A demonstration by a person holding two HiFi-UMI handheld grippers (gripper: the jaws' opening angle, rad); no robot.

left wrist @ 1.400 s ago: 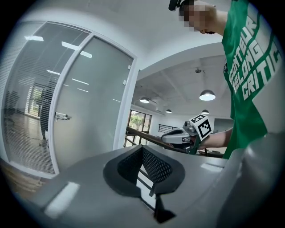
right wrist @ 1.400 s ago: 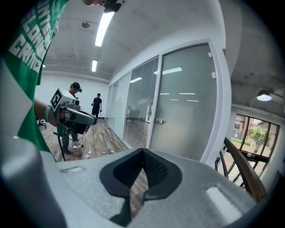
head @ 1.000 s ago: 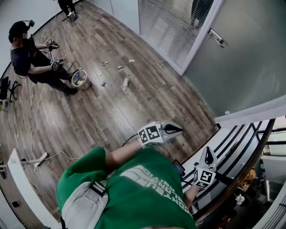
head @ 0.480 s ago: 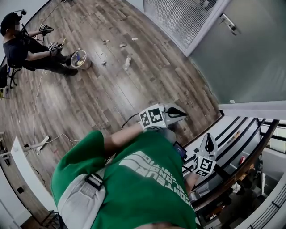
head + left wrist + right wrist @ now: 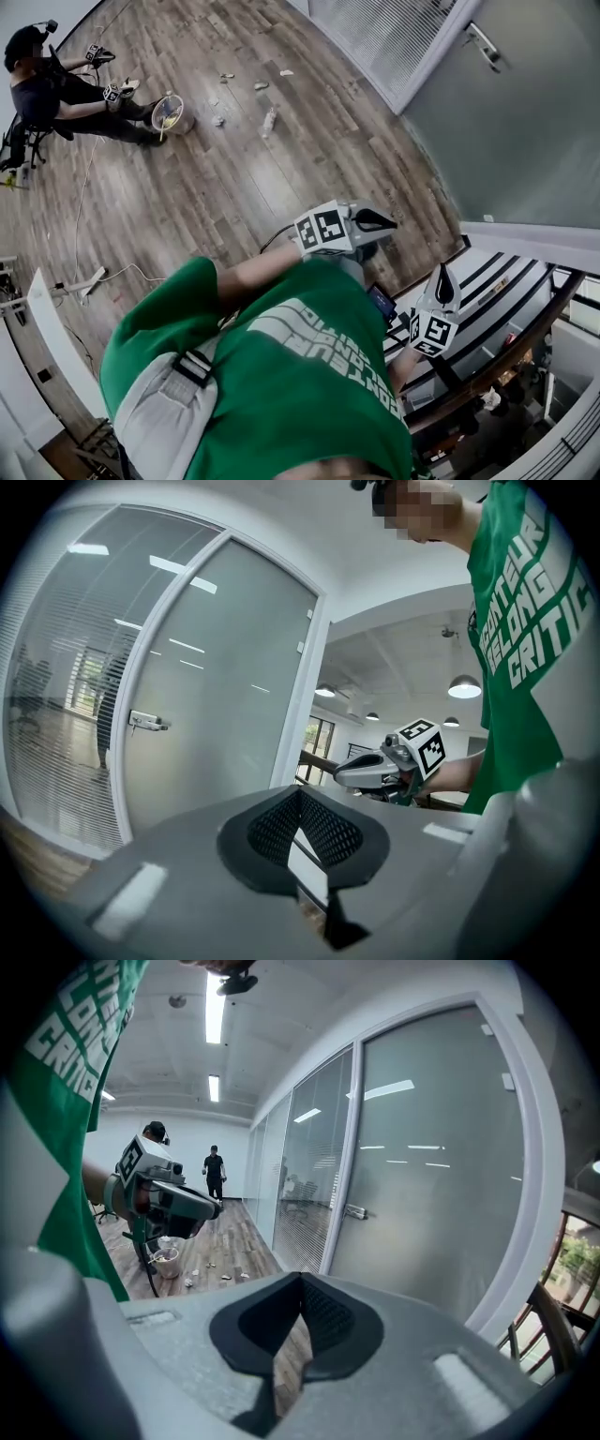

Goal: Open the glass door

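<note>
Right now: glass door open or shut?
Shut. The door sits flush in its frame, no gap on the handle side.

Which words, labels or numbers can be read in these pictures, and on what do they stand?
"NTEUR", "ELONG", "CRITIC": white print on the green shirt, cut off at the edge, so only partly readable.
The left gripper and right gripper carry square patterns only, no letters.
Nothing else is readable.

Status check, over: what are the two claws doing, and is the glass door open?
Left gripper, right gripper: shut, empty. Glass door closed, handle untouched, grippers short of it. Litter on floor, off to the side.
</note>
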